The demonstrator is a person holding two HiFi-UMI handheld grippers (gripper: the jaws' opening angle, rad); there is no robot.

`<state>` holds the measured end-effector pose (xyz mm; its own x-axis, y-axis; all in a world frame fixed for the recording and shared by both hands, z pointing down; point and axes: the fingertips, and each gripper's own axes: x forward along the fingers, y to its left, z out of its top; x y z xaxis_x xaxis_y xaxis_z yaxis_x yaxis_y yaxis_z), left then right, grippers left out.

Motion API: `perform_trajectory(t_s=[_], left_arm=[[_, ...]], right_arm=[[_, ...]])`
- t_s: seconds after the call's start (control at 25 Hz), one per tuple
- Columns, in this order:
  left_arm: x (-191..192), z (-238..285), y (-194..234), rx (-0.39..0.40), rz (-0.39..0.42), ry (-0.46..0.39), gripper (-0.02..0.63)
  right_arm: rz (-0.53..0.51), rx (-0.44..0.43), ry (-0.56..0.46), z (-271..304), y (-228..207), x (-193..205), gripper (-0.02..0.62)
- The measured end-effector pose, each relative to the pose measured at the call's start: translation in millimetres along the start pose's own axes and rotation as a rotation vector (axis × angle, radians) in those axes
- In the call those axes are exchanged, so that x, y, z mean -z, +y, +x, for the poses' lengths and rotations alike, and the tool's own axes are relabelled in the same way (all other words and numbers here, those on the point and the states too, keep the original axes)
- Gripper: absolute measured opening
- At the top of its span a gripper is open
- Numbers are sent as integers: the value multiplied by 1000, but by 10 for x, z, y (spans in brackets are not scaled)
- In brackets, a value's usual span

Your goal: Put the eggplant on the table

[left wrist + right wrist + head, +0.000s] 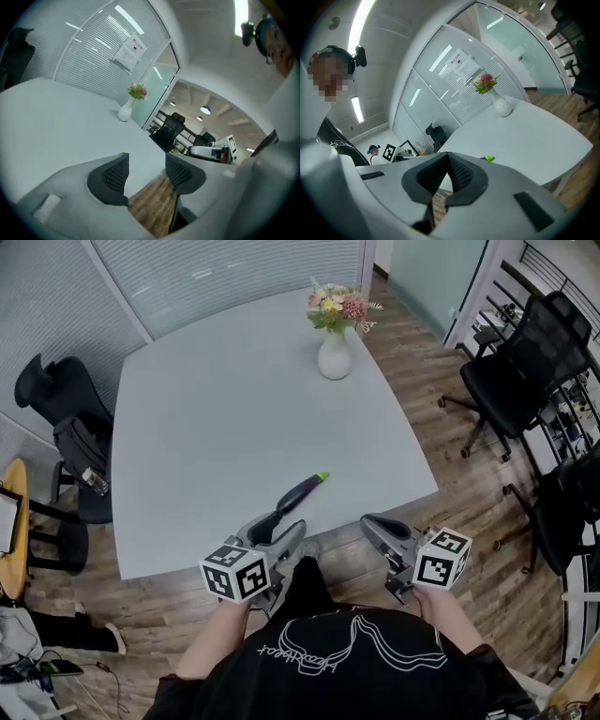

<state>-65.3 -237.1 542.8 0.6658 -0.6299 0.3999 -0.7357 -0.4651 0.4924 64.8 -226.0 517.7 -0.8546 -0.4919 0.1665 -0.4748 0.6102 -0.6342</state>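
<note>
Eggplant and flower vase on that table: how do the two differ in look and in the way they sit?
Colour: the eggplant is dark with a bright green stem end, while the vase is white.
Pose: the eggplant lies flat on its side, while the vase stands upright.
Place: the eggplant is near the front edge of the table, close to the person, while the vase is toward the far side.
Both rest on the same pale grey table top.

**Eggplant lying on the table**

A slender, dark eggplant (300,493) with a bright green stem end lies flat on the pale grey table (244,399), close to its near edge. Its long axis runs diagonally, the green end pointing away toward the far right.
</note>
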Motion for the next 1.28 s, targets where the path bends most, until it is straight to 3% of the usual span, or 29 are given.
perform_trajectory(t_s=[0.08,0.24,0.4,0.84,1.28], left_arm=[[-66,-94,-219,55,-18,-29,245],[-123,-248,-593,110,37,-50,196],[-135,-383,-916,178,74,-69,83],[-160,-543,-1282,256,134,-94,32],[-161,-480,-1273,239,153,-81,28]], right_arm=[[-28,-18,-11,-50,133,-28,9],[-85,-69,-20,-129,440,-71,9],[-134,-85,-19,-208,657,-69,9],[-162,-104,-37,-266,931,-25,9],[-159,-89,-47,-327,943,-18,8]])
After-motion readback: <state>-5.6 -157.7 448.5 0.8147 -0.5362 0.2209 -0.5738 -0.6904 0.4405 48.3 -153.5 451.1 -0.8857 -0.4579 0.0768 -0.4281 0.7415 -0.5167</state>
